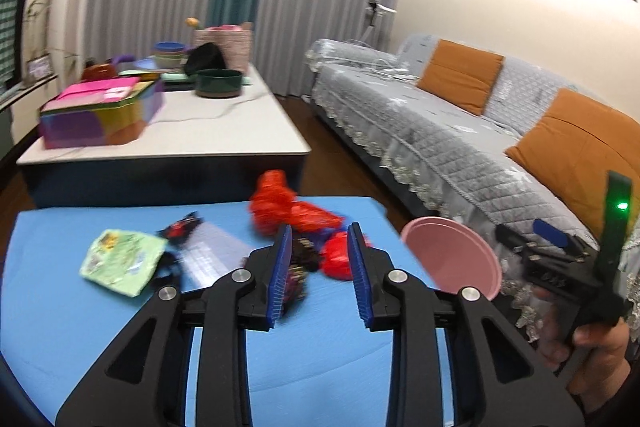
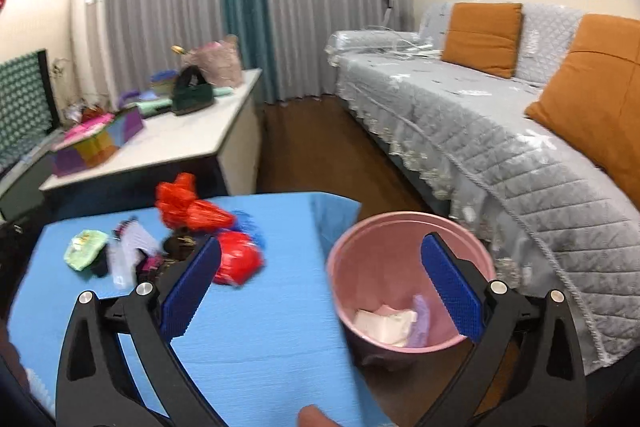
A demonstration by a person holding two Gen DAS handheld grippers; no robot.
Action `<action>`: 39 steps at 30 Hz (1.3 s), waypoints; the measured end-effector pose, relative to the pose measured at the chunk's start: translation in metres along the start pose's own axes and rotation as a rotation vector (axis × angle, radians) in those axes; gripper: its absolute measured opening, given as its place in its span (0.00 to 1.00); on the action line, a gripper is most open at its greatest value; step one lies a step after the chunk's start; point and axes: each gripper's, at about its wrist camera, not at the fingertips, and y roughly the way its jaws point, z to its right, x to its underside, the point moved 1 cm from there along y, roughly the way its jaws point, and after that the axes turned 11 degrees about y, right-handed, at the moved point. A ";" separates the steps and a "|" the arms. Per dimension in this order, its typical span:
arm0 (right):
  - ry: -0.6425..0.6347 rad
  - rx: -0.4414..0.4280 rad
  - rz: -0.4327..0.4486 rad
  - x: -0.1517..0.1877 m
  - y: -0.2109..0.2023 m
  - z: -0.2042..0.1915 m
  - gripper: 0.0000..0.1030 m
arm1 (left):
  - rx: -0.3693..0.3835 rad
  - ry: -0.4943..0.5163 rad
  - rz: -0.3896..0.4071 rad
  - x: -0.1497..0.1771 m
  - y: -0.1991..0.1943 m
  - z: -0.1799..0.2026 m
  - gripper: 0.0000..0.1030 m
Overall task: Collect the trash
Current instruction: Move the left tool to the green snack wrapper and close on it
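Observation:
Trash lies on a blue table: a green wrapper, a clear plastic sheet, a dark wrapper, red plastic bags and a red wrapper. My left gripper is open just above the table, near the dark and red wrappers. A pink bin stands on the floor right of the table and holds white and purple scraps. My right gripper is open and empty, spanning the table edge and the bin. It also shows in the left wrist view.
A white coffee table behind holds a colourful box, a dark green pot, bowls and a basket. A grey sofa with orange cushions runs along the right. Brown wood floor lies between them.

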 end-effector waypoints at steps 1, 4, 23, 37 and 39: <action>-0.006 0.002 0.006 0.001 -0.001 -0.003 0.96 | -0.014 -0.004 0.000 0.004 -0.001 -0.005 0.29; -0.038 -0.001 -0.009 0.003 0.004 -0.012 0.93 | -0.056 -0.004 -0.002 0.016 -0.008 -0.021 0.29; -0.019 -0.062 -0.135 0.030 0.063 -0.066 0.39 | -0.314 -0.213 -0.088 0.077 -0.005 -0.140 0.29; -0.047 -0.073 -0.261 0.051 0.131 -0.082 0.57 | -0.299 -0.381 -0.186 0.102 0.062 -0.172 0.51; -0.052 -0.073 -0.281 0.055 0.140 -0.085 0.64 | -0.283 -0.432 -0.196 0.107 0.068 -0.180 0.51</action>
